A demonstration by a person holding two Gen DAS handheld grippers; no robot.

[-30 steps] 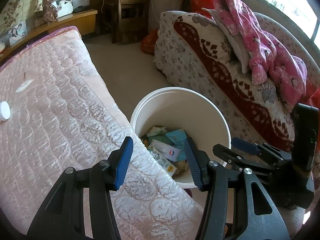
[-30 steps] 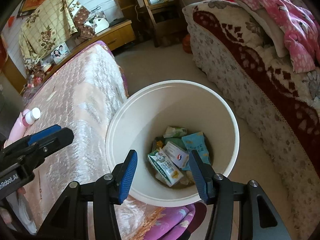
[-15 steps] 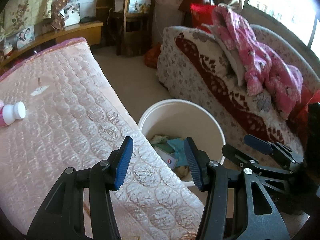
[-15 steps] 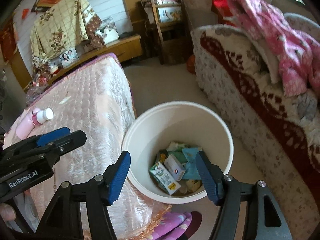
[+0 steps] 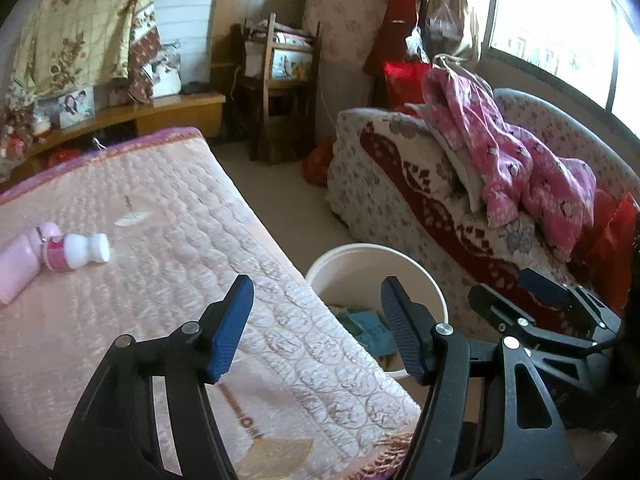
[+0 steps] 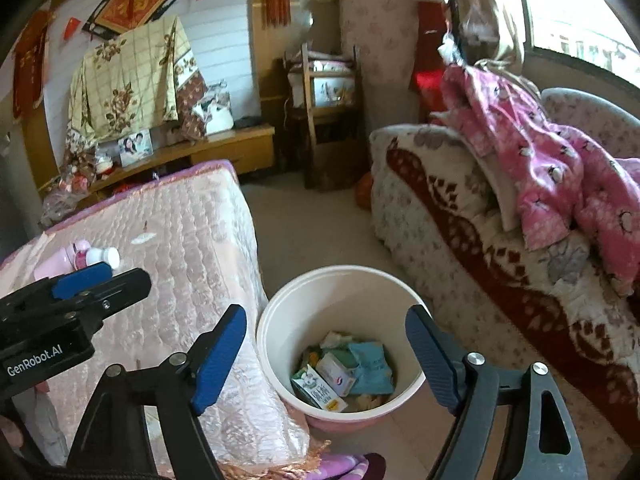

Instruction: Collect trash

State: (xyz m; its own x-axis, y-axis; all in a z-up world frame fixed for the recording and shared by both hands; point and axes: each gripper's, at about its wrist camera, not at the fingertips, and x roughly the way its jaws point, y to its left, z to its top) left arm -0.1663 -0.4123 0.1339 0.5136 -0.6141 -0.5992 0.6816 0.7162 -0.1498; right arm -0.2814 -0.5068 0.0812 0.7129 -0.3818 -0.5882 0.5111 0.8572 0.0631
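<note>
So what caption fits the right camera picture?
Open right gripper above a white bucket of trash beside the bed.

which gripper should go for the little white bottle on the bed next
Left, probably. The left gripper is open over the bed, nearer the white bottle. The right gripper is open above the bucket.

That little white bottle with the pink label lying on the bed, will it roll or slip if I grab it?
The small white bottle lies on its side and looks round, so a nudge may roll it. The quilted bedcover should slow that. Its plastic looks smooth, so it may slip; probably light.
</note>
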